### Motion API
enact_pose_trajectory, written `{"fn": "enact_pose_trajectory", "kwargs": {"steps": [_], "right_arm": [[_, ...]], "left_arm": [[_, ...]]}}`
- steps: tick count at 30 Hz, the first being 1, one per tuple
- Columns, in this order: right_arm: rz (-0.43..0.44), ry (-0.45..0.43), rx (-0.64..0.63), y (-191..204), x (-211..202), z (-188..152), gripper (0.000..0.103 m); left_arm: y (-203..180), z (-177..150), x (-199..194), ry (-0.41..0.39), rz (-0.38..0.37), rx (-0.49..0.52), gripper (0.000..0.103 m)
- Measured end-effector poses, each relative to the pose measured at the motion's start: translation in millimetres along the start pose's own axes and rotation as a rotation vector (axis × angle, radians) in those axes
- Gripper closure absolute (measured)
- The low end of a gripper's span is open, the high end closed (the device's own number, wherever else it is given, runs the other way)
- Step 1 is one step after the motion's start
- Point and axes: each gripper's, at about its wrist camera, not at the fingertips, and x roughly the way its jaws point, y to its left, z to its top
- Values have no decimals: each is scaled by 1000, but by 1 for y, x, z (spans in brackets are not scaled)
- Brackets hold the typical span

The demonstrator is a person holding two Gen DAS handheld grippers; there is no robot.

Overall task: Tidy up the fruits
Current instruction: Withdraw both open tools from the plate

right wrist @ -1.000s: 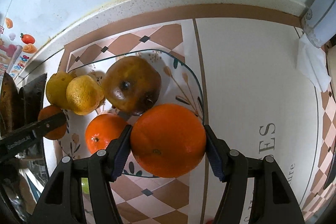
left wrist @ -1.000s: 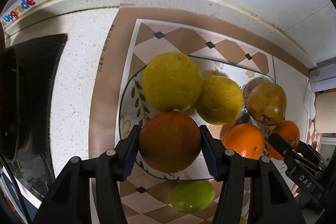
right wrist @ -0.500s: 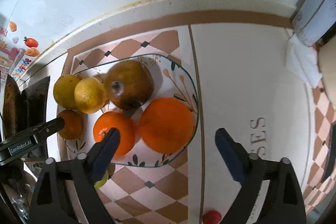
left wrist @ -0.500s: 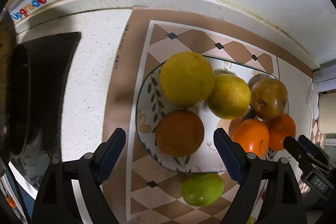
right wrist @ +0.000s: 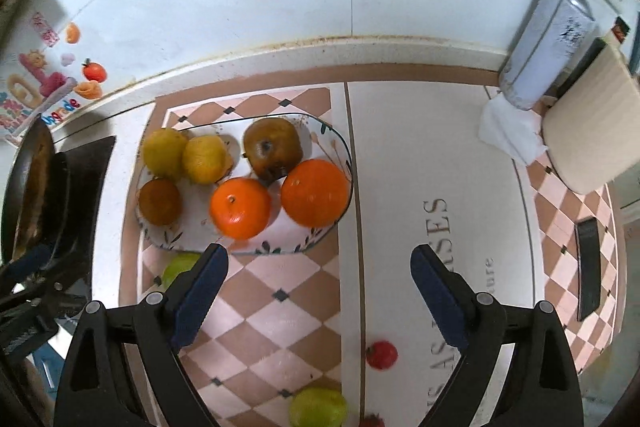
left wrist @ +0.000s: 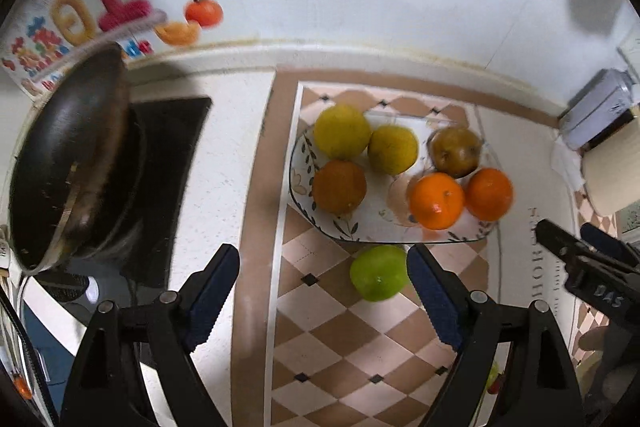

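A patterned glass plate (left wrist: 298,183) (right wrist: 320,131) on the checkered mat holds two yellow citrus fruits (left wrist: 342,131) (right wrist: 164,151), a dull brown orange (left wrist: 339,187) (right wrist: 160,201), a brown pear (left wrist: 456,151) (right wrist: 272,147) and two bright oranges (left wrist: 437,201) (right wrist: 315,191). A green apple (left wrist: 378,273) (right wrist: 178,267) lies on the mat in front of the plate. My left gripper (left wrist: 323,291) is open and empty, back from the plate, the apple by its right finger. My right gripper (right wrist: 319,291) is open and empty, in front of the plate's right end.
A dark pan (left wrist: 72,147) sits on a black cooktop (left wrist: 168,131) at left. A small red fruit (right wrist: 382,355) and a second green fruit (right wrist: 318,407) lie near the front. A tin (right wrist: 548,43), tissue (right wrist: 508,131) and cutting board (right wrist: 588,131) stand at right.
Both grippers let go of their oranges onto the plate, opened wide and pulled back and up from it. The fruits stay on the plate.
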Motion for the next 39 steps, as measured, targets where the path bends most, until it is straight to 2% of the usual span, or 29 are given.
{"fn": "enact_pose_trajectory", "kwargs": {"steps": [8,17,24,30,33,35,37,38,39], "right_arm": [[-7,-112,-8,6,-73,-38,8],[-2,-245,-37,21,-157,-84,8],[13,-296,-29,23,-190,-105,8],[53,-308,-8,21,-202,-110,8],[69,-265,16,14,-189,-109,8],[71,-200,33,7,-165,-110,8],[62,-103,54,-3,-128,-114,8],[62,-41,61,-8,-105,-117,8],[73,40,79,-13,-75,-123,8]], "left_arm": [[-3,-25,-75,-163,14,30,17],[-5,-62,-126,-235,-14,48,17],[-7,-81,-154,-286,-20,62,17],[-7,-88,-171,-320,-20,63,17],[-8,-87,-169,-315,-17,63,17],[-8,-86,-160,-281,-26,62,17],[-8,-85,-148,-240,-33,70,11],[-8,-85,-139,-218,-18,75,2],[-9,-86,-131,-204,2,80,1]]}}
